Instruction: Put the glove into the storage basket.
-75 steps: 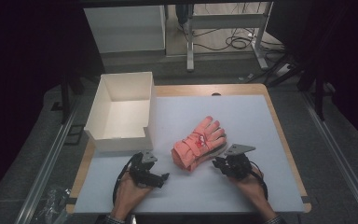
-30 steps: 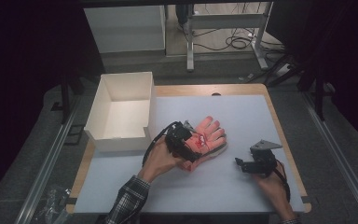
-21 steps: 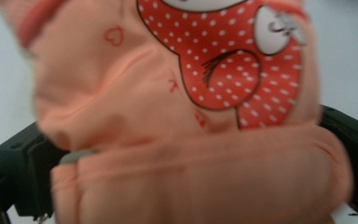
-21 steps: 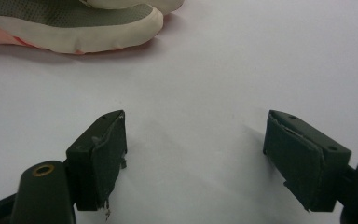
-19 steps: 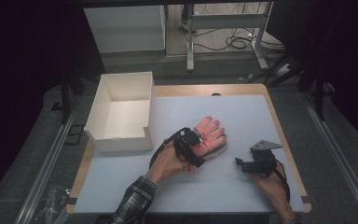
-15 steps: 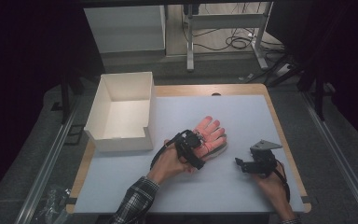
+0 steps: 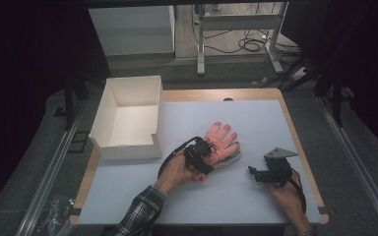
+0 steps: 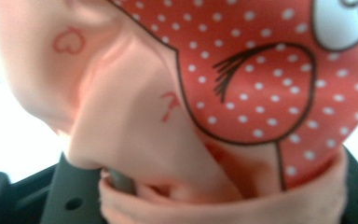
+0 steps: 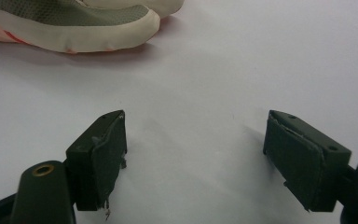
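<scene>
Glove [image 7: 220,142], pink with a red dotted print, lying fingers spread near the middle of the white table [image 7: 256,201], right of the white open box [image 7: 128,120] at centre left of the high view. Judged from the layout: grasp just made, lift and carry not yet begun, box looking bare inside, so most of the work left if the glove belongs in it.

Left tongs [image 7: 203,153] set on the cuff end of the glove, at its lower left edge in the high view. Jaws just closed, pink fabric bunched between them in the left gripper view [image 8: 182,140], folds rising right off the black jaw bases at the bottom corners. Pinching the glove, then, as far as visible; pads themselves hidden under the cloth.

Right tongs [image 7: 256,173] resting low at lower right of the high view, well apart from the glove, jaws spread wide over bare table in the right gripper view [image 9: 193,158]. Pale, mesh-textured edge, seemingly part of the glove or something under it, showing at upper left of that view [image 9: 74,23]; hard to tell which. Nothing between the right jaws.
</scene>
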